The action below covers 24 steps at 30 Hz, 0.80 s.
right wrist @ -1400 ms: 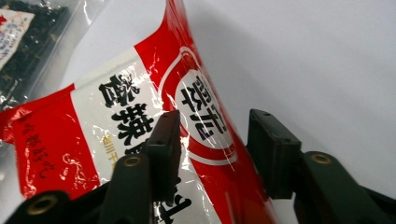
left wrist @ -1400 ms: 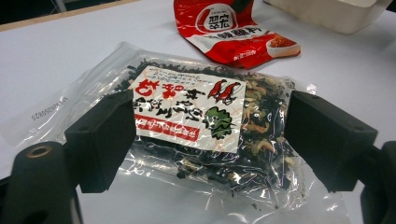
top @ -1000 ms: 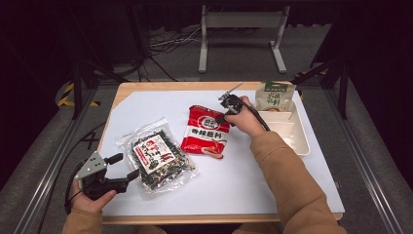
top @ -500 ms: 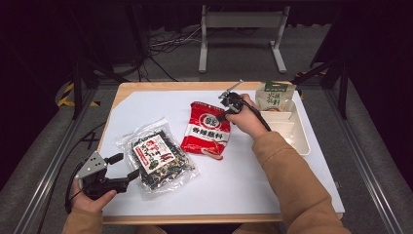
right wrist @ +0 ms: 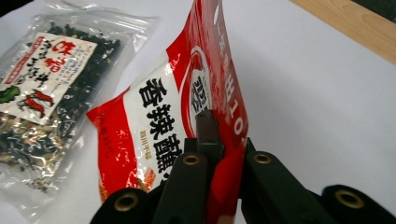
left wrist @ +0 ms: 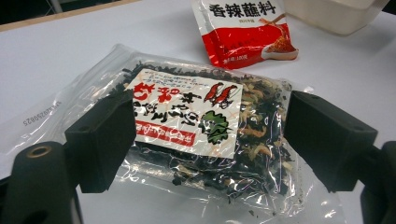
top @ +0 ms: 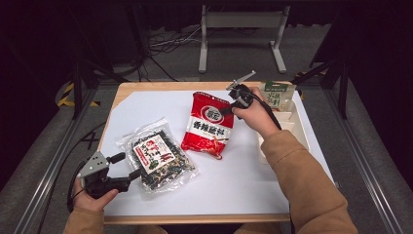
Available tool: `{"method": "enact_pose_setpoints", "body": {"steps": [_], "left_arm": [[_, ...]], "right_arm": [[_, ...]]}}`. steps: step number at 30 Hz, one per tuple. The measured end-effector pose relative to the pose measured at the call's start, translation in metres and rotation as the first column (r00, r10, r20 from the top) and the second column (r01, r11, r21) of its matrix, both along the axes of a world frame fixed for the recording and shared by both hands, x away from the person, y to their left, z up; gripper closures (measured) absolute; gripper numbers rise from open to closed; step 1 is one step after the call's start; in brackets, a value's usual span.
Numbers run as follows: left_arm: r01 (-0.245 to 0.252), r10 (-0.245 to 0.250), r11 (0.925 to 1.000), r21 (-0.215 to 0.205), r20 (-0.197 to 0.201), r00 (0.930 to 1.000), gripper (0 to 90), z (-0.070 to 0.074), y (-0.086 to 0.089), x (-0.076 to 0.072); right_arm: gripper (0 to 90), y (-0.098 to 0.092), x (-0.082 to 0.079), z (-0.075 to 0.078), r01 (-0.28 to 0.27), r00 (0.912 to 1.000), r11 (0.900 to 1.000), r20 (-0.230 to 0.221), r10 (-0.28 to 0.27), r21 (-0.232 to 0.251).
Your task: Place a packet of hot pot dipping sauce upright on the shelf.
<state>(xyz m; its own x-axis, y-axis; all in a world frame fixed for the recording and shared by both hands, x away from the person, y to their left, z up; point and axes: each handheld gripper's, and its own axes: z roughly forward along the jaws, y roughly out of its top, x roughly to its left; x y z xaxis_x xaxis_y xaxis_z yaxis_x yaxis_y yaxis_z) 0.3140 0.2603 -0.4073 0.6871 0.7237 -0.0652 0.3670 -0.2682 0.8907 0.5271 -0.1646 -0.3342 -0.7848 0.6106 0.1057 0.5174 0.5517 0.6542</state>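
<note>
A red seasoning packet (top: 207, 127) lies mid-table with its far right corner raised. My right gripper (top: 227, 109) is shut on that corner, and in the right gripper view the jaws (right wrist: 219, 140) pinch the packet's edge (right wrist: 159, 116), which stands up off the white surface. A clear bag of dark dried seaweed (top: 158, 163) lies flat at the front left. My left gripper (top: 127, 165) rests open at the bag's near left side. In the left gripper view its two black jaws (left wrist: 215, 135) stand wide to either side of the bag (left wrist: 187, 107), apart from it.
A white compartment tray (top: 297, 131) sits at the table's right edge, with a green packet (top: 275, 95) standing at its far end. The table has a wooden rim (top: 160, 87). Metal frame legs and cables stand on the floor behind.
The right hand has risen a little with the red packet's corner in its jaws, so that end of the packet now lifts off the table. The left gripper has stayed still.
</note>
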Motion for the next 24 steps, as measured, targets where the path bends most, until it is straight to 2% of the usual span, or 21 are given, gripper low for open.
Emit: {"method": "enact_pose_setpoints", "body": {"steps": [1, 5, 10, 16, 24], "left_arm": [[0.000, 0.000, 1.0000, 0.000, 0.000, 1.0000, 17.6, 0.000, 0.000, 0.000], [-0.002, 0.002, 1.0000, 0.000, 0.002, 1.0000, 17.6, 0.000, -0.001, 0.000], [0.001, -0.001, 1.0000, 0.006, 0.002, 1.0000, 17.6, 0.000, -0.001, 0.001], [0.000, 0.000, 1.0000, 0.005, -0.001, 1.0000, 17.6, 0.000, -0.001, 0.001], [0.000, 0.000, 1.0000, 0.009, 0.000, 1.0000, 17.6, 0.000, -0.001, 0.001]], "right_arm": [[88.6, 0.000, 0.000, 0.000, 0.000, 1.0000, 1.000, 0.000, 0.000, 0.000], [88.6, 0.001, -0.013, 0.015, -0.036, 0.9989, 0.999, 0.030, 0.035, 0.031], [88.7, 0.005, -0.027, 0.028, -0.080, 0.9946, 0.996, 0.069, 0.077, 0.035], [88.8, 0.010, -0.046, 0.045, -0.124, 0.9824, 0.992, 0.144, 0.119, 0.028], [88.8, 0.010, -0.063, 0.062, -0.160, 0.9676, 0.987, 0.203, 0.150, 0.033]]}}
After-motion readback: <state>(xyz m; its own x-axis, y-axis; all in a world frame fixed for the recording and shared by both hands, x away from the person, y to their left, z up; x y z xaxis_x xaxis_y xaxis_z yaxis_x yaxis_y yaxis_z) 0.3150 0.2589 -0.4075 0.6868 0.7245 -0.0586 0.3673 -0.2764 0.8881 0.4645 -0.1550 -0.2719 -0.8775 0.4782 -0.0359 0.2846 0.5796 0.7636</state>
